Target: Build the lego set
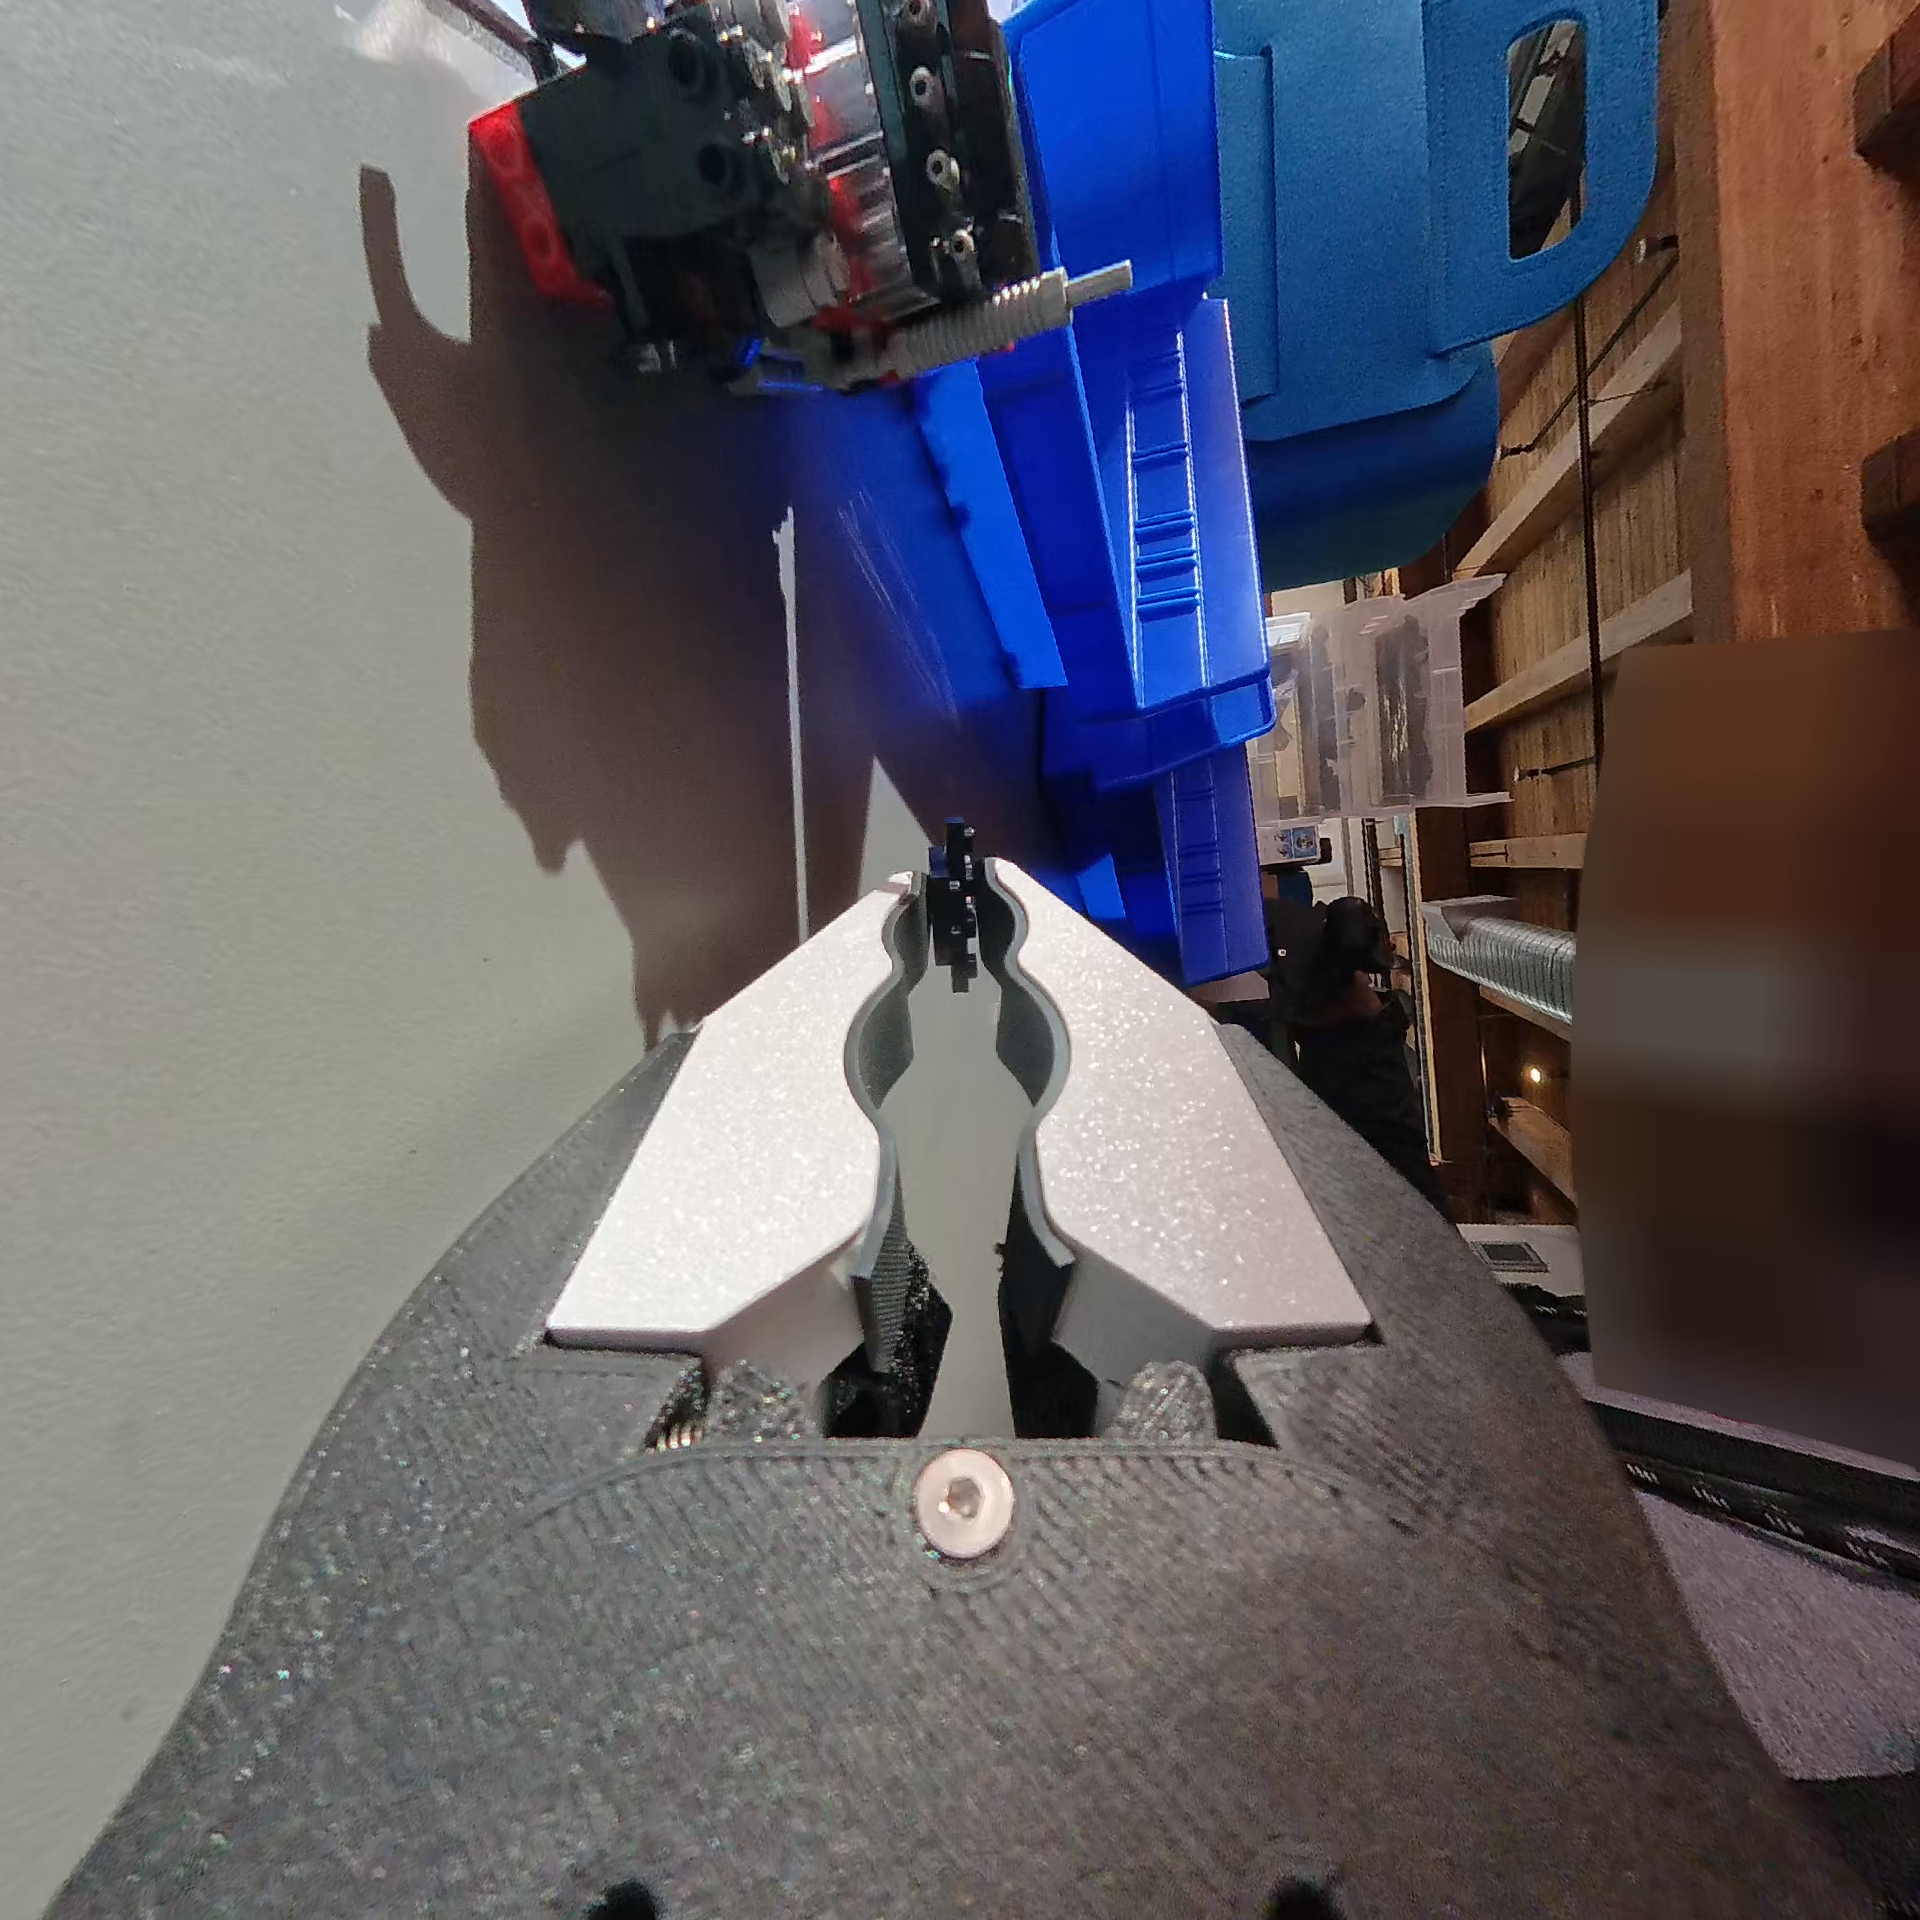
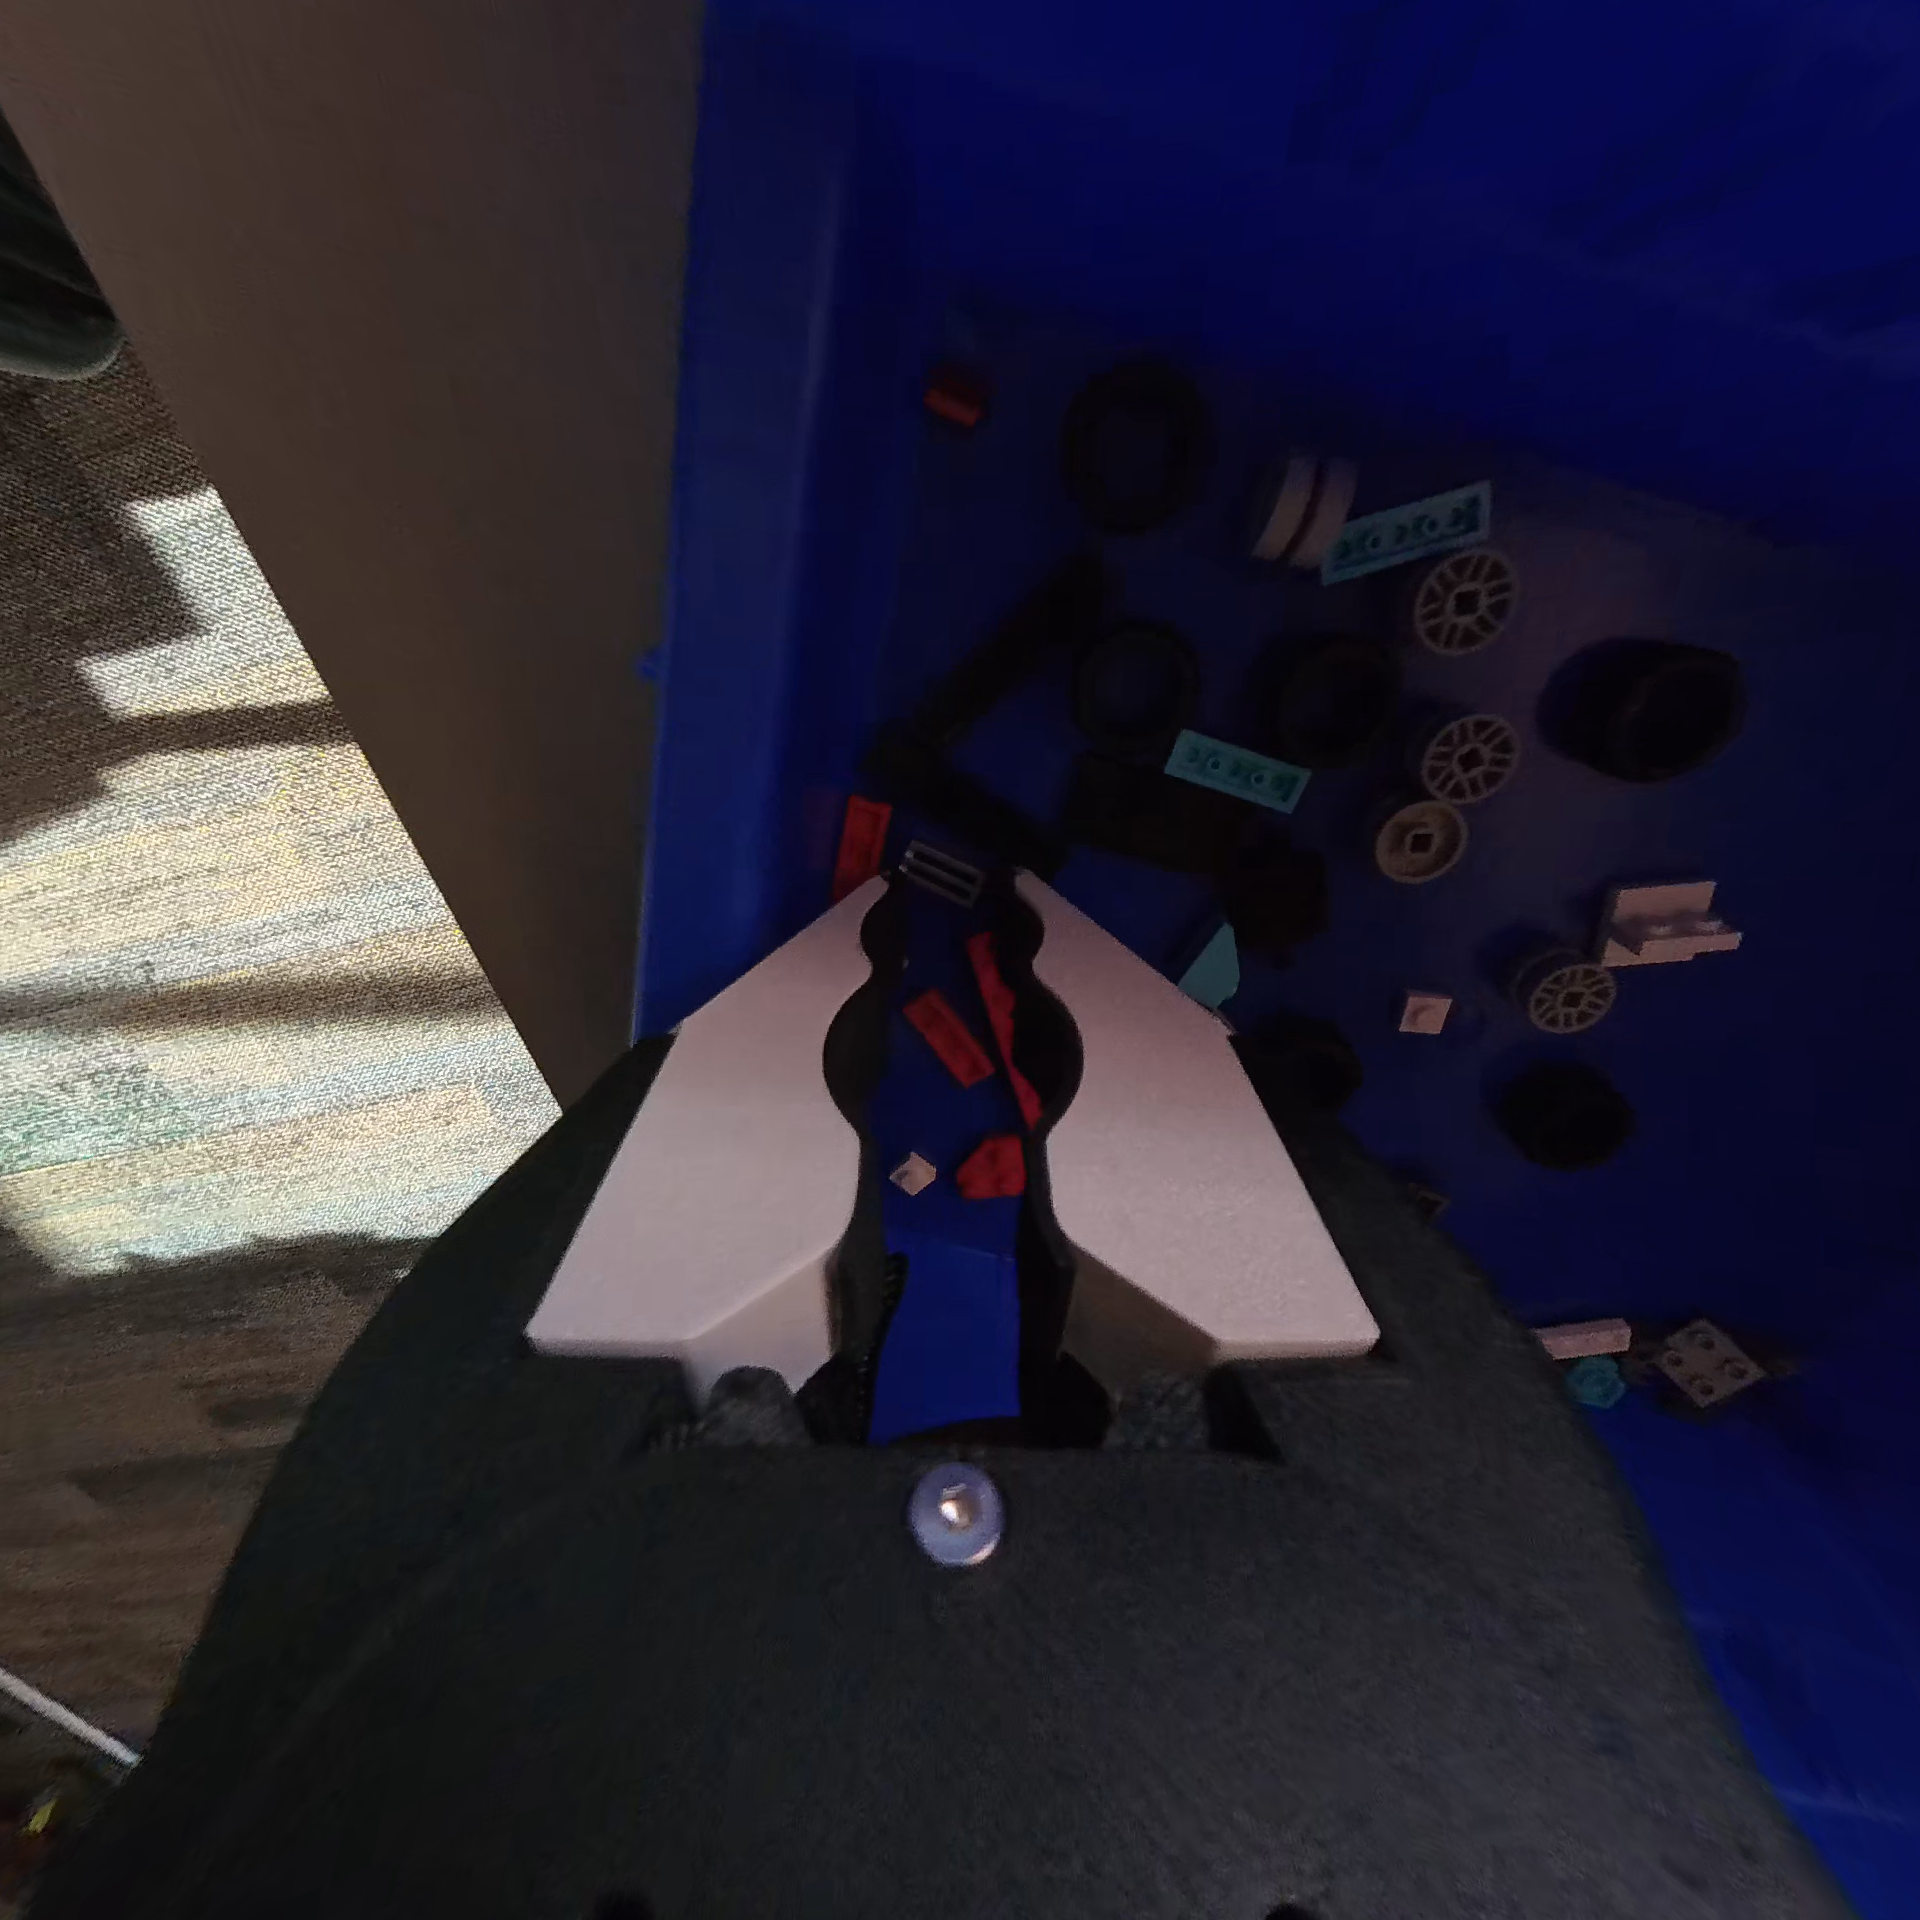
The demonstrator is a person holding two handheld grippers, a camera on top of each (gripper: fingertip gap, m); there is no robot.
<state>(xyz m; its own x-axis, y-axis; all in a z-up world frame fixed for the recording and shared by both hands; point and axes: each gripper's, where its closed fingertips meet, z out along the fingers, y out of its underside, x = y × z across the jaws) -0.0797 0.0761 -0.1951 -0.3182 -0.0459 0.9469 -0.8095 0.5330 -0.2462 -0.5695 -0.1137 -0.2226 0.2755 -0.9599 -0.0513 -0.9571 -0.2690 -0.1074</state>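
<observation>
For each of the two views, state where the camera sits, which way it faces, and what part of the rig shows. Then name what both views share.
Left wrist view: behind the left gripper, looking along its fingers, which pinch a small black piece, toward the lego model and white table.
Right wrist view: behind the right gripper, facing into the blue bin of loose parts; a grey grille piece sits at its tips.
Shared: blue bins.

fingers: silver-grey plastic, fine grainy matt finish
gripper body: black printed plastic, rough ridged texture
screw: bright metal, smooth
bins: blue plastic, smooth, glossy
tabletop: pale grey, smooth, matt
model: glossy plastic, black and red, chrome-like parts
shelving: bare rough wood
floor: coarse woven carpet
</observation>
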